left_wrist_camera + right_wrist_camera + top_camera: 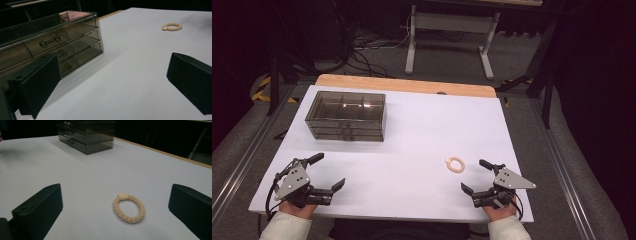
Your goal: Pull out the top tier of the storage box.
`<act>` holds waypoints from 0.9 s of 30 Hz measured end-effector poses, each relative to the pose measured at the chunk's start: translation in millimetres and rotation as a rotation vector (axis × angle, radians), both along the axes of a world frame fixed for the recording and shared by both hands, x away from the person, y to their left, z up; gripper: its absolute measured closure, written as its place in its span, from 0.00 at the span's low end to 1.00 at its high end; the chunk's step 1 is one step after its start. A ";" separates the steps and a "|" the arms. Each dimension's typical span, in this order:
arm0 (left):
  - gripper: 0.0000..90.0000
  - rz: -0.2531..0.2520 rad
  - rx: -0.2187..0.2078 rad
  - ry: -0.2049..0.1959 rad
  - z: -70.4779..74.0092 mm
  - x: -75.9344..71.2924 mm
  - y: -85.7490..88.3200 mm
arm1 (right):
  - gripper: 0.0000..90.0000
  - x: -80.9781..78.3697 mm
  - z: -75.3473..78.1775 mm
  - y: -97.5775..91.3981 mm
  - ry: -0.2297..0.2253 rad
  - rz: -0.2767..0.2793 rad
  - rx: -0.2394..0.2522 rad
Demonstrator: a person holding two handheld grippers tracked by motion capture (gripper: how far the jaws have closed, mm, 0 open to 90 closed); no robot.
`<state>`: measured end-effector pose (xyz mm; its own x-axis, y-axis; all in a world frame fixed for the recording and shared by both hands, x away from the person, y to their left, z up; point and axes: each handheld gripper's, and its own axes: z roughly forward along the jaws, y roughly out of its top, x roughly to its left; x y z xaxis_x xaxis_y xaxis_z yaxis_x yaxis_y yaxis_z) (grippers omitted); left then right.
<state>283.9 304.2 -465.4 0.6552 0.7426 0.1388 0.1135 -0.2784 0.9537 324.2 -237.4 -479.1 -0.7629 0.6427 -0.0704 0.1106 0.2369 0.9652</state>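
A cream braided hair tie (455, 164) lies flat on the white table top (412, 130), right of centre; it also appears as the hair tie (129, 208) and the hair tie (172, 26). A smoky clear drawer box (346, 116) stands at the back left, its drawers shut, seen close as the box (50, 43). My left gripper (327, 171) rests near the front left edge, open and holding nothing. My right gripper (476, 176) rests near the front right, open, with the hair tie just ahead of its jaws.
A wooden table edge (407, 85) runs along the back of the white top. Beyond it stand a grey metal frame (447, 37) and floor cables (362, 55). The drawer box (86, 135) stands far across the table in the right gripper view.
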 end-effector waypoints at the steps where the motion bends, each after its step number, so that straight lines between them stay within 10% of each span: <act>1: 0.00 0.000 0.000 0.000 0.0 0.0 0.0 | 0.00 0.0 0.0 0.0 0.000 0.000 0.000; 27: 0.00 0.000 -0.009 -0.003 1.7 0.1 1.3 | 0.00 3.0 -2.7 0.3 0.010 0.014 0.004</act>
<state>284.0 305.5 -463.7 0.6548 0.7440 0.1335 0.1110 -0.2694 0.9566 327.2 -237.1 -481.8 -0.7724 0.6323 -0.0596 0.1173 0.2343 0.9651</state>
